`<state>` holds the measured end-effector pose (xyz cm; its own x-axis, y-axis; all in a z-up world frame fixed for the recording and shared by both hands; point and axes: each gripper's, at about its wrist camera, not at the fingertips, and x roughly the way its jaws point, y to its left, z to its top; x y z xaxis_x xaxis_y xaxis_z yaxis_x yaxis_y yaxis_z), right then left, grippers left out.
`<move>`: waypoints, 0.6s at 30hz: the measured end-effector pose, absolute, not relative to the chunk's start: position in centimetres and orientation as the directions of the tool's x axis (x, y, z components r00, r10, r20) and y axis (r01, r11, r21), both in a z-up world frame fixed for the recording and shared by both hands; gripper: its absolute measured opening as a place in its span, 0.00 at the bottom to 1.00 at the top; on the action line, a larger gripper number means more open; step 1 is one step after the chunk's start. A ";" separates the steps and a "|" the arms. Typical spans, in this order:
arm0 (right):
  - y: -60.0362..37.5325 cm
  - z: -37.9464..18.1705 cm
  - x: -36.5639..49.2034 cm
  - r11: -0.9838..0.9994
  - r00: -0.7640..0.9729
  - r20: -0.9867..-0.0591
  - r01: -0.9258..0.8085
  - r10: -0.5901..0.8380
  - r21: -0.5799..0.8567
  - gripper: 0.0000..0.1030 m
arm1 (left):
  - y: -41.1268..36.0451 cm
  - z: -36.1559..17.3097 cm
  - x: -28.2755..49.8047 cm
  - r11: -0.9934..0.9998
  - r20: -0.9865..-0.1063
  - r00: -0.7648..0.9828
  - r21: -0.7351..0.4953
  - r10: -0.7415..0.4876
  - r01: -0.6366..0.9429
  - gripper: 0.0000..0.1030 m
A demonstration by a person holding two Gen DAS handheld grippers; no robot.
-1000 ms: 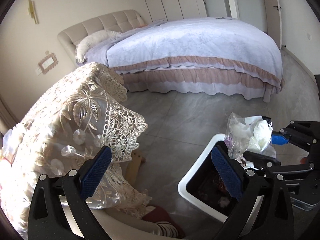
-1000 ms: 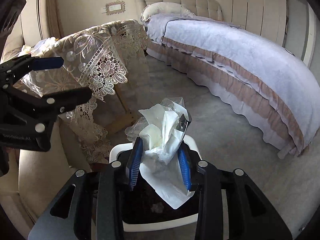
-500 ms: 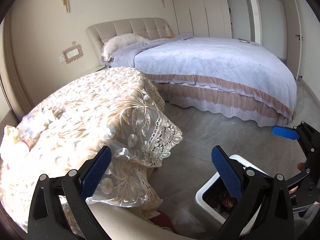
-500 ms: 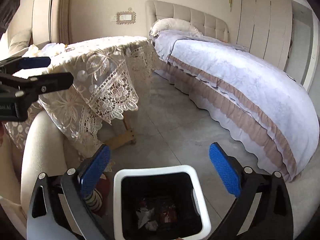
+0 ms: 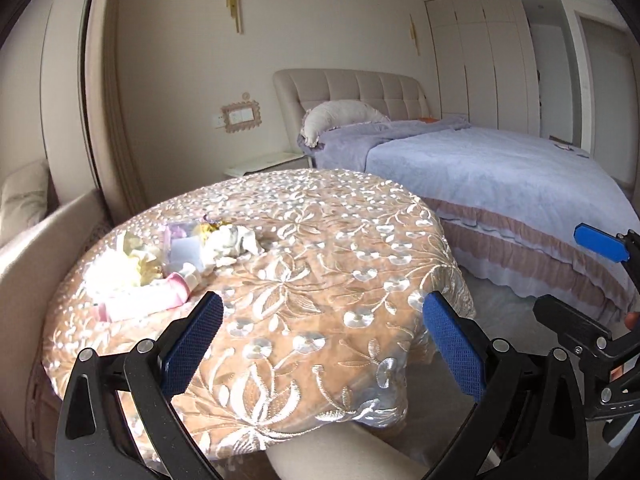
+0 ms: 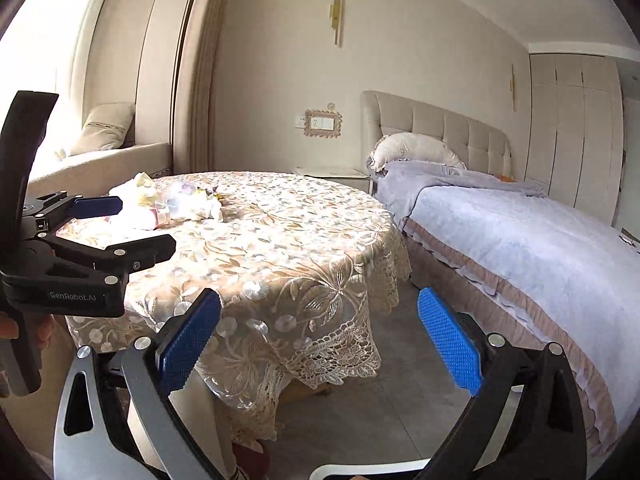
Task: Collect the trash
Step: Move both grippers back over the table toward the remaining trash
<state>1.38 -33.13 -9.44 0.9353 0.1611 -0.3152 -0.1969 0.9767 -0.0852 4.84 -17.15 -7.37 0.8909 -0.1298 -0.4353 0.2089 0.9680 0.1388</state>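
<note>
A pile of trash (image 5: 168,260), with crumpled tissues, clear plastic wrap and a pink packet, lies on the far left of the round lace-covered table (image 5: 320,272). It also shows in the right wrist view (image 6: 168,204). My left gripper (image 5: 320,344) is open and empty, above the table's near edge. My right gripper (image 6: 316,344) is open and empty, beside the table over the floor. The white rim of the trash bin (image 6: 360,470) shows at the bottom of the right wrist view.
A large bed (image 5: 500,184) with a lilac cover stands to the right. A beige window seat (image 6: 100,160) with a cushion is behind the table. Grey floor (image 6: 400,380) runs between table and bed. Wardrobes (image 5: 500,60) line the far wall.
My right gripper opened and let the tissue and plastic wad drop into the bin. Both grippers then rose and turned from the bin toward the table top.
</note>
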 end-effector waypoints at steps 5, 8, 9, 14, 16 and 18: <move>-29.8 -8.4 3.0 0.959 0.927 -0.303 -0.262 0.220 -0.105 0.96 | -12.1 -6.6 5.8 0.988 -0.421 0.905 0.104 -0.058 0.112 0.95; -27.8 -8.1 3.9 0.947 0.919 -0.305 -0.297 0.249 -0.122 0.96 | -9.1 -6.5 6.5 0.995 -0.426 0.904 0.071 -0.030 0.067 0.95; -27.2 -8.0 4.2 0.943 0.916 -0.306 -0.309 0.259 -0.127 0.96 | -8.2 -6.5 6.7 0.997 -0.428 0.904 0.058 -0.027 0.057 0.95; -23.6 -7.7 5.6 0.919 0.906 -0.307 -0.355 0.293 -0.171 0.96 | -4.6 -6.3 7.8 1.000 -0.427 0.904 0.017 -0.015 0.024 0.95; -22.5 -7.6 6.2 0.911 0.900 -0.308 -0.372 0.308 -0.177 0.96 | -3.7 -6.5 8.4 1.000 -0.436 0.900 -0.002 0.000 -0.001 0.95; -21.6 -7.5 6.8 0.904 0.892 -0.312 -0.392 0.327 -0.171 0.96 | -2.7 -6.7 9.0 1.000 -0.446 0.895 -0.022 0.010 -0.022 0.95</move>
<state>6.83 -21.59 -7.54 0.8918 0.3273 -0.3124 -0.3918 0.9040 -0.1713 9.00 -2.73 -6.69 0.8950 0.0097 -0.4460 -0.0219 0.9995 -0.0222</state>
